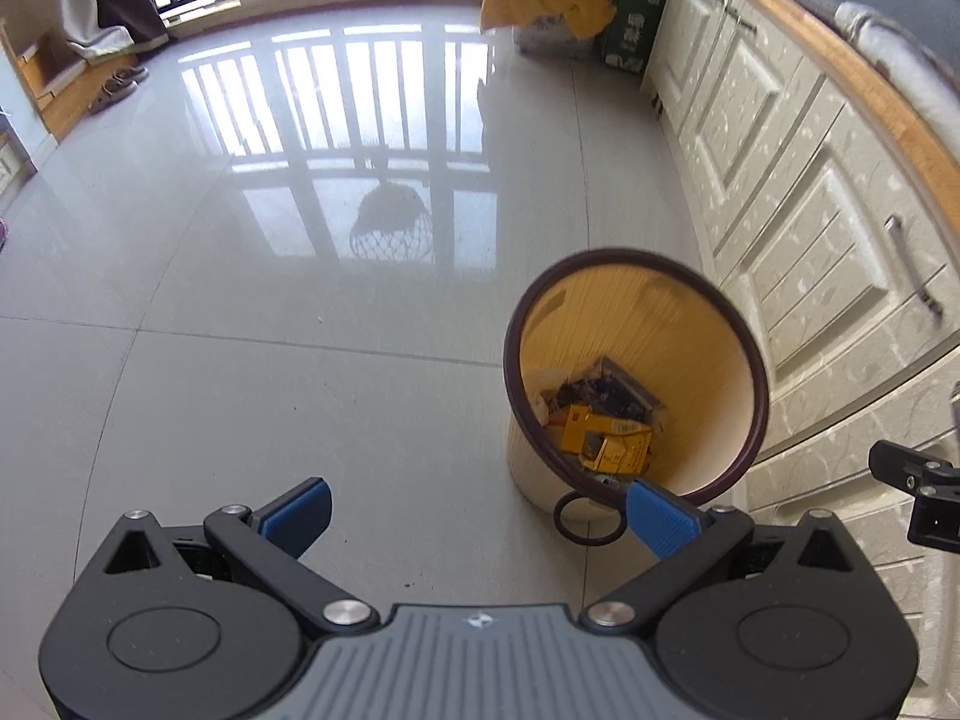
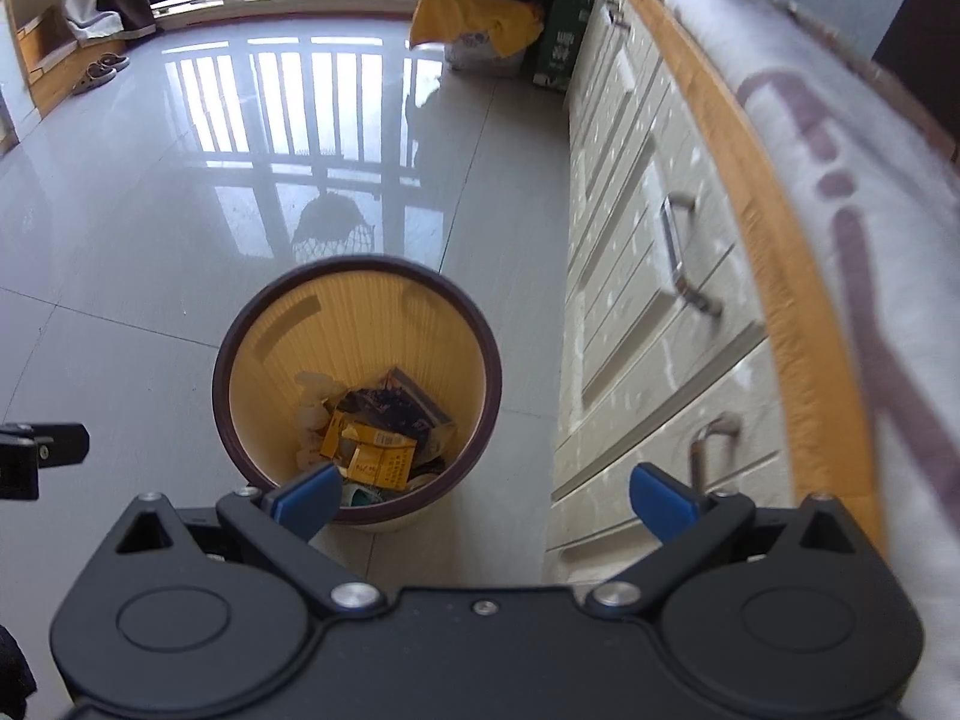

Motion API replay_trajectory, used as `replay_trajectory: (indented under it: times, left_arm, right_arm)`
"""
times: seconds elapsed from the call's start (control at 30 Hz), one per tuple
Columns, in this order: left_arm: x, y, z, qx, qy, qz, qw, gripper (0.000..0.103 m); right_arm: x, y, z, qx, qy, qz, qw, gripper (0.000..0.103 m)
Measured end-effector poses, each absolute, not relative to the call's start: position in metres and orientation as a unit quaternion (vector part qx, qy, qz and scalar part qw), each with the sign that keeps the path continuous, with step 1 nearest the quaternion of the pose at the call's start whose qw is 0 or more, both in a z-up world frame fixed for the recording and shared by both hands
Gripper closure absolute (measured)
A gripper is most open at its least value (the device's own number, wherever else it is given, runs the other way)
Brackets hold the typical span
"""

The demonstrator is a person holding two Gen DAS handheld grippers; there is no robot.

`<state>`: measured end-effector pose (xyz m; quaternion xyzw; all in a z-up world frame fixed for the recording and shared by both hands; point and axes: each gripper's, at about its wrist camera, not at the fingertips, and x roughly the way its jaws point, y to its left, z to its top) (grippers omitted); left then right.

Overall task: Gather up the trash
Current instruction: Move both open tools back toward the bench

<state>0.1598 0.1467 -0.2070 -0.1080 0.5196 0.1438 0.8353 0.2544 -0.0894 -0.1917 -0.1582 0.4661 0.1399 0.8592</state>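
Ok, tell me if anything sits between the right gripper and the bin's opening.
Nothing visible does. The right gripper is open and empty above the bin, whose mouth has no lid; trash lies at the bottom. The cabinet stands off to the right, apart from the bin.
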Motion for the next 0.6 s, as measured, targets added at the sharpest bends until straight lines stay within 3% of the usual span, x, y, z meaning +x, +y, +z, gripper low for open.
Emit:
replay_trajectory:
  times: [0.23,0.6]
  left_arm:
    - [0.147,0.144,-0.176,-0.102,0.475,0.152,0.861,0.0]
    - [0.143,0.125,-0.114,-0.093,0.376,0.139,0.911,0.0]
  right_arm:
    - [0.24,-0.098,-0.155,-0.124,0.422,0.152,0.885,0.0]
    - [0.219,-0.118,-0.082,-0.082,0.29,0.143,0.943,0.0]
